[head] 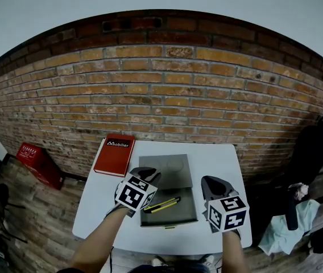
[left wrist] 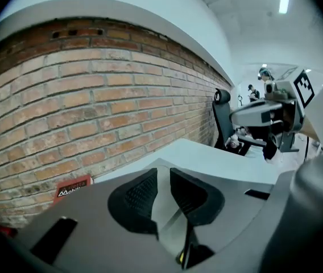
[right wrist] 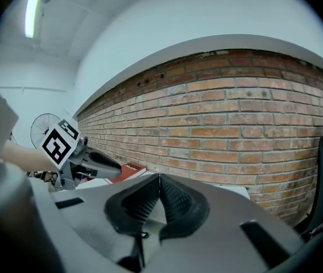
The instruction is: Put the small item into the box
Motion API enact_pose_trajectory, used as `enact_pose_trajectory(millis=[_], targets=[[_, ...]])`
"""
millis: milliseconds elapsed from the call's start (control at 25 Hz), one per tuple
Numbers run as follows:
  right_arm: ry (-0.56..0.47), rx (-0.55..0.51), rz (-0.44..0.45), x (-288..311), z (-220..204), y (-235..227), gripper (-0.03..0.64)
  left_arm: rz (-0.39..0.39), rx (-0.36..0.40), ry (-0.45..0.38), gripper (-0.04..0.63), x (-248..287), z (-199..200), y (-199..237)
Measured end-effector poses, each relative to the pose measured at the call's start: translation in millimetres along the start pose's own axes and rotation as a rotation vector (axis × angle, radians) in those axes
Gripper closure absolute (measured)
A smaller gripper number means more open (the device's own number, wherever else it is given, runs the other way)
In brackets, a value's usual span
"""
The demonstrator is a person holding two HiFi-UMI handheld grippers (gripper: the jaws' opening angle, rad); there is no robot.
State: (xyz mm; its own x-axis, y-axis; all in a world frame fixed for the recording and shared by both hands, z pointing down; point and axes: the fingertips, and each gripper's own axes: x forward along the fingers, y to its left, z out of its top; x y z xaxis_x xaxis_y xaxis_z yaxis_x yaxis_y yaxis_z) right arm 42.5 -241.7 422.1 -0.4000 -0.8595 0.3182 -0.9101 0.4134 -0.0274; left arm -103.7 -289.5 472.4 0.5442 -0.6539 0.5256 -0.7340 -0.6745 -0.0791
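Note:
A flat grey box (head: 176, 175) lies open in the middle of the white table (head: 218, 158). A yellow-and-black pen-like item (head: 161, 205) lies slanted on the box's near half. My left gripper (head: 146, 175) hovers over the box's left edge, just left of the item. Its jaws stand apart with a narrow gap and nothing between the pads (left wrist: 162, 178); the item's yellow end (left wrist: 181, 259) shows below them. My right gripper (head: 214, 184) hangs over the table at the box's right side. Its fingertips meet with nothing held (right wrist: 159, 180).
A red book (head: 114, 154) lies at the table's back left corner. A brick wall (head: 167, 90) runs behind the table. On the floor are a red crate (head: 36, 161) at the left, a black chair (head: 315, 147) and a pale cloth (head: 284, 232) at the right.

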Motion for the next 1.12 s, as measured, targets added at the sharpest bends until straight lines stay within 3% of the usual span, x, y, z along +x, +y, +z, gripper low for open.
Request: enact_pose_trajectory(millis=[400,560,760,1120], targets=[[-0.041,-0.021,0.014,-3,21,3,0.597,0.122,-0.12,-0.189,0.518,-52,35,31],[-0.053,-0.037,0.027,-4,29,6,0.597,0.184,-0.143,-0.225,0.522,-70,33,40],[-0.067,-0.04,0.029,-6,32,6,0.597,0.242,-0.238,-0.285,0.535,-99,24,57],[-0.098,-0.047,0.037,-10,42,9,0.597,0.331,-0.212,-0.298,0.558,-123,14,68]])
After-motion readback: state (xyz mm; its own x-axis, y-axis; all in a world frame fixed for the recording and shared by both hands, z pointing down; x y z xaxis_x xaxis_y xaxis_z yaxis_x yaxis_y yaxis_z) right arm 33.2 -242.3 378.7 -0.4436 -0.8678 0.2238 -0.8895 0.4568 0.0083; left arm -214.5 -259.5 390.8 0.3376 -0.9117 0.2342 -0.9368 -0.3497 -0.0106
